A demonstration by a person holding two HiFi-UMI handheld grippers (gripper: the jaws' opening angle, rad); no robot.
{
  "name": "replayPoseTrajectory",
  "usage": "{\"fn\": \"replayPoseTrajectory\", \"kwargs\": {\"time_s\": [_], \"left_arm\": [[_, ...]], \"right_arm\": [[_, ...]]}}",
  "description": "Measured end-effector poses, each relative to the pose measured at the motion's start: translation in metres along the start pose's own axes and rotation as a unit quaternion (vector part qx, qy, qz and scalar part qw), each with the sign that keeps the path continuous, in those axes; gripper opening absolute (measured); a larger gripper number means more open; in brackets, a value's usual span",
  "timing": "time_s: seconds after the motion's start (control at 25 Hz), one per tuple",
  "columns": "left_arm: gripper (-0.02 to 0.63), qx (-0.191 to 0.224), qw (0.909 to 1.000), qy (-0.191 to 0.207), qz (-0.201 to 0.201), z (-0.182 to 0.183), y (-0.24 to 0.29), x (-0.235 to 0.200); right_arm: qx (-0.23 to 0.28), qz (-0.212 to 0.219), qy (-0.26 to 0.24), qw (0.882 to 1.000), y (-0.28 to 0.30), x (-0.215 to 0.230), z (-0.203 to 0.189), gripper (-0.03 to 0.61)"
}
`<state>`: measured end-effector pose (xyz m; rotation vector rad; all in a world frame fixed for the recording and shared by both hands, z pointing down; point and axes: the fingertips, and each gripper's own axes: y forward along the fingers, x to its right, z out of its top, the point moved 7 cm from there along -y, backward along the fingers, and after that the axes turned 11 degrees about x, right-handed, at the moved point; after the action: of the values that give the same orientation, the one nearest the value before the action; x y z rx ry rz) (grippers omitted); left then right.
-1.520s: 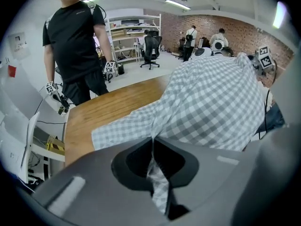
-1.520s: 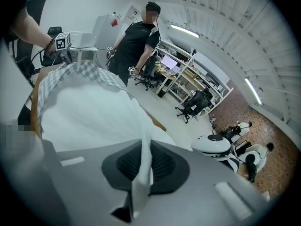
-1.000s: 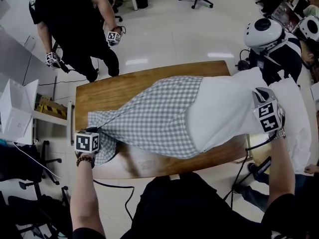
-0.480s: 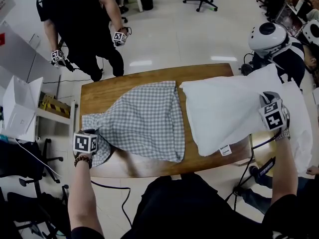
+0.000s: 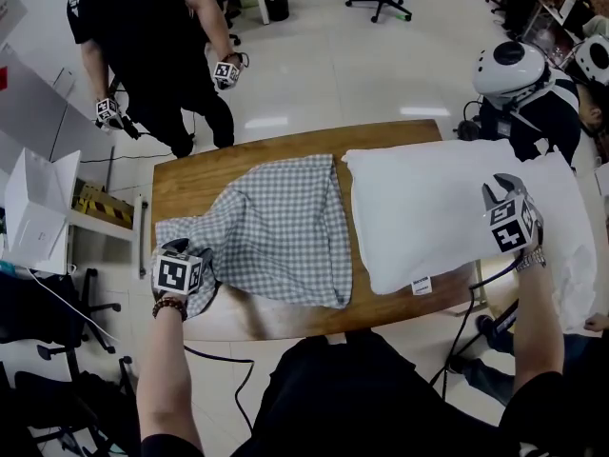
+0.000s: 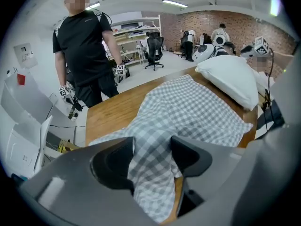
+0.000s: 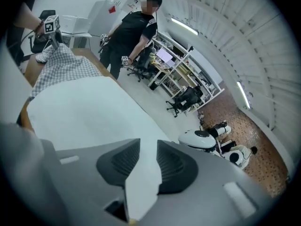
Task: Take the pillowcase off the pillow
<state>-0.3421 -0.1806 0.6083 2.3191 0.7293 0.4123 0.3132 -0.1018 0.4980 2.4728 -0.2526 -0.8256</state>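
Observation:
The grey-and-white checked pillowcase [image 5: 276, 227] lies flat on the left half of the wooden table [image 5: 190, 184], fully off the white pillow [image 5: 428, 208], which rests on the right half. My left gripper [image 5: 195, 253] is at the case's near-left corner. Its jaws have just been opening, and checked cloth [image 6: 197, 112] still lies loosely between them at my left gripper [image 6: 153, 161]. My right gripper [image 5: 495, 190] is at the pillow's right end. Its jaws have just been opening too, with a white pillow corner between them at my right gripper [image 7: 148, 161].
A person in black [image 5: 152, 36] stands beyond the table's far-left side, a gripper in each hand. A seated person in a white helmet [image 5: 509, 65] is at the far right. A white box [image 5: 33, 208] stands left of the table. The pillow's tag [image 5: 420, 285] hangs near the front edge.
A second ago the case still covered the pillow's left half; now the two lie apart. Both grippers' jaws have opened, and the left gripper has shifted slightly right.

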Motion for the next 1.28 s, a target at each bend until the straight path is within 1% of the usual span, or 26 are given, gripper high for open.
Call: {"fn": "replayPoseTrajectory", "kwargs": {"time_s": [0.12,0.2,0.36,0.52,0.68,0.84,0.92,1.04,1.16,1.28], "left_arm": [[0.27,0.008,0.9999,0.002,0.009,0.004,-0.003,0.007],[0.27,0.022,0.9997,0.008,0.009,0.012,-0.008,0.012],[0.268,0.053,0.9984,0.02,-0.003,0.024,-0.017,0.024],[0.253,0.088,0.9954,0.032,-0.021,0.034,-0.029,0.036],[0.23,0.122,0.9902,0.047,-0.049,0.056,-0.048,0.055],[0.199,0.161,0.9822,0.061,-0.075,0.076,-0.068,0.079],[0.189,0.174,0.9788,0.066,-0.085,0.081,-0.075,0.092],[0.174,0.19,0.9743,0.076,-0.094,0.081,-0.085,0.114],[0.157,0.21,0.9694,0.085,-0.095,0.085,-0.104,0.137],[0.13,0.231,0.9644,0.093,-0.089,0.082,-0.122,0.168]], "right_arm": [[0.027,0.003,0.008,1.0,-0.002,-0.008,0.005,0.11],[0.046,0.005,0.007,0.999,-0.006,-0.015,0.015,0.11],[0.08,0.006,0.0,0.997,-0.02,-0.038,0.044,0.109],[0.11,0.01,-0.002,0.994,-0.037,-0.072,0.079,0.105],[0.135,0.009,-0.002,0.991,-0.061,-0.103,0.116,0.086],[0.182,0.012,0.014,0.983,-0.082,-0.136,0.146,0.054],[0.196,0.016,0.016,0.98,-0.09,-0.15,0.158,0.049],[0.212,0.026,0.018,0.977,-0.103,-0.172,0.169,0.045],[0.231,0.038,0.019,0.972,-0.121,-0.19,0.176,0.042],[0.262,0.051,0.022,0.964,-0.14,-0.212,0.17,0.032]]}}
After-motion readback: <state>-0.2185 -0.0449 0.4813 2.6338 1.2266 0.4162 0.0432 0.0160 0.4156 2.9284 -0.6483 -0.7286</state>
